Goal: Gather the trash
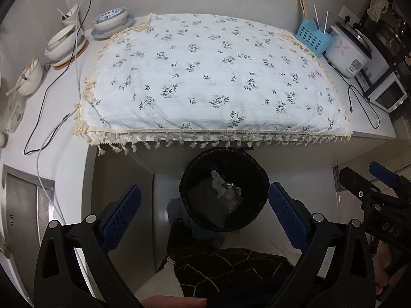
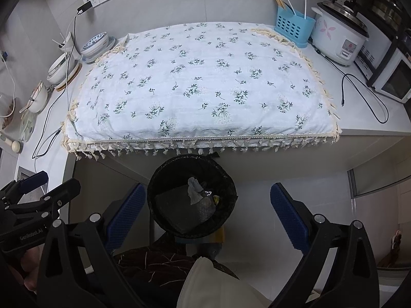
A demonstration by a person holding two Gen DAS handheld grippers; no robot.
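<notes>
A black trash bin (image 1: 253,177) with a black liner stands on the floor under the counter's front edge; it also shows in the right wrist view (image 2: 164,179). Crumpled grey-white paper (image 1: 217,182) and clear wrappers lie inside, also visible from the right (image 2: 194,189). My left gripper (image 1: 204,213) is open and empty, held above the bin. My right gripper (image 2: 206,209) is open and empty, also above the bin. The right gripper shows at the right edge of the left view (image 1: 370,179); the left gripper shows at the left edge of the right view (image 2: 48,187).
A floral white cloth (image 1: 205,77) with tassels covers the counter. Bowls and plates (image 1: 110,20) stand at back left, a blue utensil holder (image 1: 312,38) and rice cooker (image 1: 349,51) at back right. Cables (image 1: 59,82) run along the left. A sink (image 1: 23,205) is at left.
</notes>
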